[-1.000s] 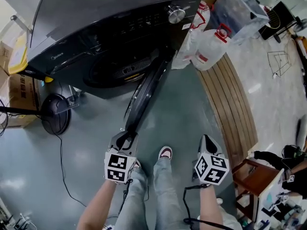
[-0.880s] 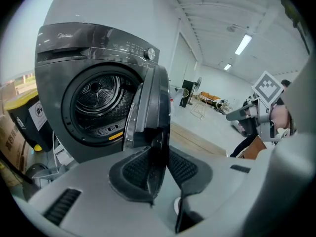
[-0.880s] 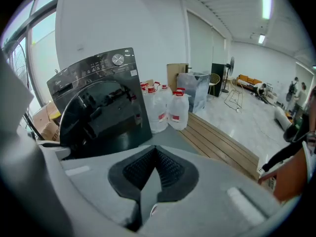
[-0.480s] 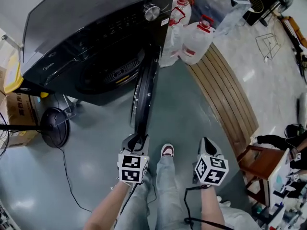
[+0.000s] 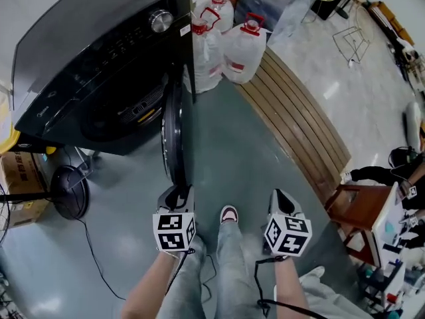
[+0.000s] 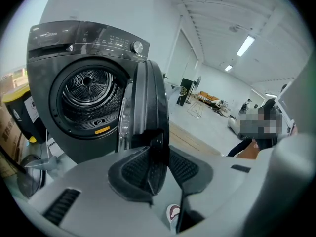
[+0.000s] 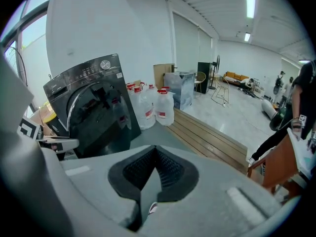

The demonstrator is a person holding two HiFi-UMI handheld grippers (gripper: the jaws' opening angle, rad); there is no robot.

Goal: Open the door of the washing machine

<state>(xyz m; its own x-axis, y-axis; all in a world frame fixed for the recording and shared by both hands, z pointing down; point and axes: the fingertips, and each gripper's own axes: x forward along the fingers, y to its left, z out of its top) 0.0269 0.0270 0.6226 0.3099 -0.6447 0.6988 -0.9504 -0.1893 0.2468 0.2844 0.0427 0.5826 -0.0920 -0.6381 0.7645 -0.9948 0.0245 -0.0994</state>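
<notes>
Grey-green floor (image 5: 252, 158) underfoot; dark grey front-loading washing machine (image 5: 86, 65) at upper left of head view. Round door (image 6: 148, 107), glossy black, swung wide on its hinge and seen edge-on, with perforated steel drum (image 6: 89, 90) exposed behind. Left gripper (image 5: 178, 193) low at door's free edge, jaws clamped on that rim, having just been easing wider. Right gripper (image 7: 155, 154) held apart to the right, jaws together, nothing between.
</notes>
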